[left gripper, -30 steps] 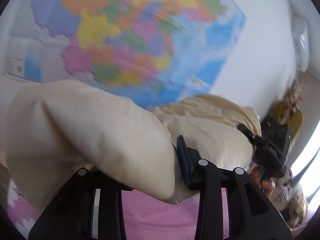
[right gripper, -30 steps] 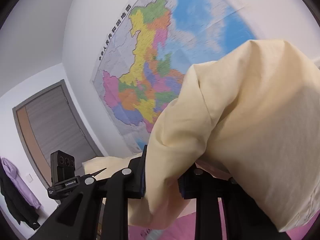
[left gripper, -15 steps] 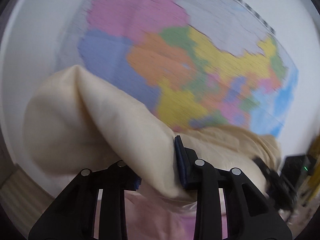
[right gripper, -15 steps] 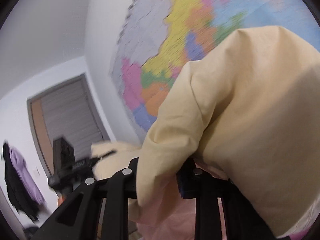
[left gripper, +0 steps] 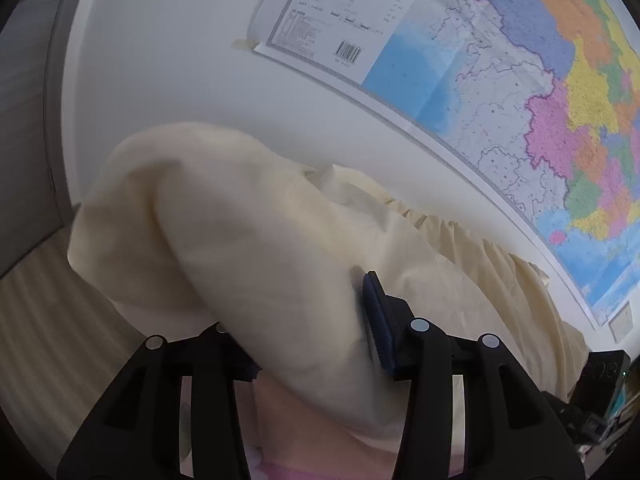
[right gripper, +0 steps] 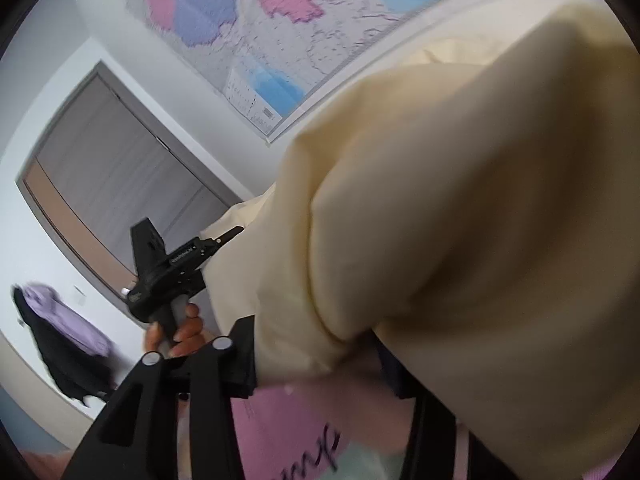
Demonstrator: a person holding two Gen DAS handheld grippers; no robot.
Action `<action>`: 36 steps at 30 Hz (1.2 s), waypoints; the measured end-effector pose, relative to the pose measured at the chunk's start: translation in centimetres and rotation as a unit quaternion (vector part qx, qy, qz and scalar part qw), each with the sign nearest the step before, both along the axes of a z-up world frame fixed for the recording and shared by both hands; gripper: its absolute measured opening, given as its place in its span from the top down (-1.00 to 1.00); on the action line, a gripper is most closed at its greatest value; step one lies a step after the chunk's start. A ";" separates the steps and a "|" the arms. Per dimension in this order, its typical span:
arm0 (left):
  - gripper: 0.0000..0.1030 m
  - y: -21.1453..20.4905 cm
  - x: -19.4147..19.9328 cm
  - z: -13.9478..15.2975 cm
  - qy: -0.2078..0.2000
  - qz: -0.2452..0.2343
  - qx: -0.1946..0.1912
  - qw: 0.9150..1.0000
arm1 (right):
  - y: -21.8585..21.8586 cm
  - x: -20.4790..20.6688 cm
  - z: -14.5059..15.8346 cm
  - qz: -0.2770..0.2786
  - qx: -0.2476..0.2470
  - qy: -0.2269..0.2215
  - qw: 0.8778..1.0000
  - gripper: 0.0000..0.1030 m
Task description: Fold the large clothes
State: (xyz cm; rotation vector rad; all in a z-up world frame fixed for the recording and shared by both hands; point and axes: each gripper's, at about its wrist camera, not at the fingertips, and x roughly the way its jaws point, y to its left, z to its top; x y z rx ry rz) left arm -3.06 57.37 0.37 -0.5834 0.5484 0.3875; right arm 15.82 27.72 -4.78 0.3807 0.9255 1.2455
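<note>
A large cream garment (left gripper: 240, 240) bulges over and between the fingers of my left gripper (left gripper: 308, 340). Its jaws are opening, and the fabric still lies between them, against the blue pad (left gripper: 376, 320). In the right wrist view the same cream garment (right gripper: 460, 220) drapes across my right gripper (right gripper: 320, 368). Those jaws are opening too, with fabric between them and the right finger mostly hidden. A hand (right gripper: 180, 332) holds the left gripper's body (right gripper: 168, 272) at the garment's other end. A pink sheet (right gripper: 288, 420) lies below.
A colourful wall map (left gripper: 560, 100) hangs close behind the garment. A grey door (right gripper: 112, 184) stands to the left, with purple and black clothes (right gripper: 60, 320) hanging beside it. Pale striped flooring (left gripper: 40, 340) shows at the lower left.
Both grippers have swept down and tipped lower, so the map's bottom edge and the pink sheet now show. Both pairs of fingers stand wider apart around the cream fabric.
</note>
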 end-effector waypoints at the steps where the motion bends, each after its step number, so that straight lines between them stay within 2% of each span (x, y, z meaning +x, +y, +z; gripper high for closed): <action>1: 0.01 0.0 0.1 0.2 0.008 -0.003 0.001 1.000 | -0.7 0.1 0.0 -0.001 -0.001 0.008 1.000 -0.07; 3: -0.24 -0.3 0.5 0.6 0.020 -0.016 0.009 1.000 | -2.3 0.4 0.3 0.000 0.001 0.031 1.000 -0.15; 4: -0.28 -0.5 0.7 0.7 0.030 -0.021 0.017 0.999 | -2.7 0.8 0.3 -0.004 0.005 0.039 0.999 -0.19; 10: -0.30 -0.9 1.2 0.2 0.037 -0.019 0.014 0.999 | -6.4 1.8 0.0 -0.057 0.035 0.119 0.991 -0.23; 13: -0.30 -0.8 1.3 -0.2 0.036 -0.017 0.010 0.999 | -7.6 2.4 -1.0 -0.073 0.076 0.185 0.977 -0.44; 15: -0.30 -0.8 1.2 -0.4 0.037 -0.016 0.012 0.999 | -8.8 3.3 -1.4 -0.083 0.107 0.243 0.961 -0.51; 17: -0.30 -0.8 1.2 -0.5 0.038 -0.015 0.013 0.999 | -9.5 4.1 -2.3 -0.092 0.128 0.283 0.946 -0.48; 18: -0.29 -0.8 1.2 -0.5 0.038 -0.014 0.011 0.999 | -9.7 4.3 -2.4 -0.100 0.124 0.282 0.946 -0.07; 19: -0.29 -0.8 1.2 -0.5 0.039 -0.013 0.012 0.999 | -9.8 4.4 -2.0 -0.099 0.118 0.259 0.953 0.51; 21: -0.26 -0.8 1.1 -0.4 0.042 -0.013 0.012 0.999 | -9.6 3.4 -0.4 -0.093 0.082 0.178 0.976 0.77; 22: -0.26 -0.9 1.1 -0.4 0.044 -0.012 0.014 0.999 | -9.6 2.5 0.4 -0.081 0.062 0.128 0.987 0.81; 24: -0.27 -0.8 1.0 -0.4 0.055 -0.007 0.014 0.998 | -9.3 0.3 1.5 -0.058 0.019 0.037 0.997 0.83; 25: -0.27 -0.8 1.0 -0.5 0.059 -0.006 0.014 0.998 | -9.4 -0.5 1.4 -0.045 0.003 0.018 0.999 0.84; 26: -0.27 -0.7 0.9 -0.5 0.063 0.000 0.013 0.998 | -9.5 -1.0 0.7 -0.039 -0.018 0.012 0.999 0.84; 29: -0.35 -1.0 0.8 -0.5 0.077 0.010 0.023 0.997 | -9.1 -0.8 -2.0 -0.039 -0.072 0.045 0.996 0.81; 31: -0.36 -1.8 0.7 0.0 0.097 0.027 0.055 0.993 | -9.2 -0.6 -1.8 -0.051 -0.078 0.043 0.995 0.57; 32: -0.36 -2.3 0.5 0.3 0.103 0.034 0.069 0.992 | -9.2 -0.6 -1.3 -0.053 -0.076 0.037 0.995 0.55; 34: -0.36 -3.5 -0.4 1.1 0.108 0.048 0.099 0.988 | -8.8 -0.7 -0.3 -0.053 -0.100 0.014 0.993 0.34; 36: -0.47 -4.6 -1.8 1.8 0.103 0.061 0.122 0.985 | -8.5 -1.2 1.3 -0.052 -0.124 -0.032 0.990 0.29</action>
